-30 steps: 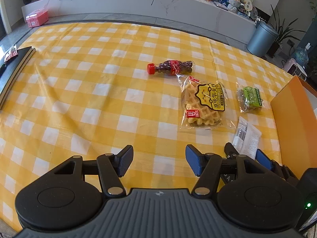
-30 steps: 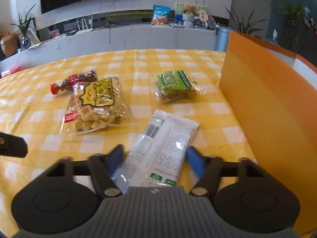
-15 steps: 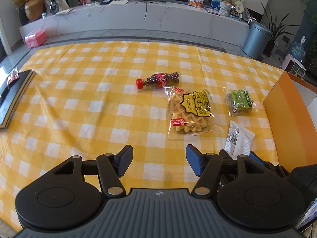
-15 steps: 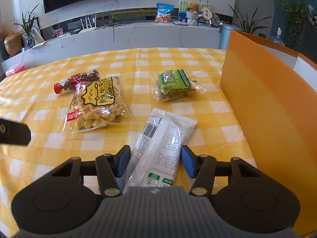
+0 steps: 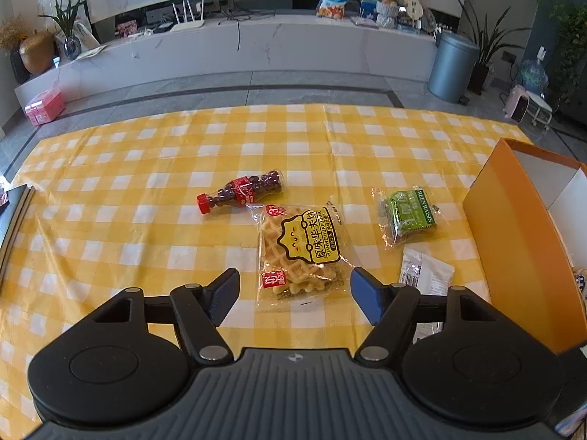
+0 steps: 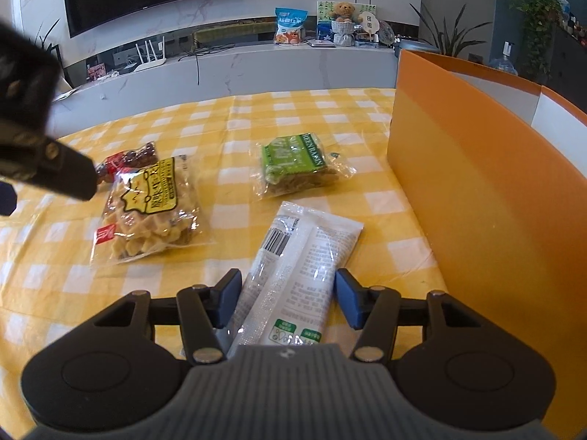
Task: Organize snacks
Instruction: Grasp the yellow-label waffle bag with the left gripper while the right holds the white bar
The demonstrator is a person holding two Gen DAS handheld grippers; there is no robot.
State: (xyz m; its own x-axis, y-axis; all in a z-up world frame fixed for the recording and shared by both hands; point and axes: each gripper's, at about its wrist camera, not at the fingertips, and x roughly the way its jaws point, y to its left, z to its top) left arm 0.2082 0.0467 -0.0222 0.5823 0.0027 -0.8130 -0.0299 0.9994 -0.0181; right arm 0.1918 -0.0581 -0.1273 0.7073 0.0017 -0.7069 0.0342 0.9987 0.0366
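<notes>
Left to right on the yellow checked tablecloth: candy bottle; waffle packet, framed by the left gripper, whose jaws are opening and grip nothing; green raisin packet; white packet, lying between the half-open right gripper, contact unclear; orange box.

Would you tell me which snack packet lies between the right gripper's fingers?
The white packet; the waffle bag and green raisin packet lie farther out on the cloth.
</notes>
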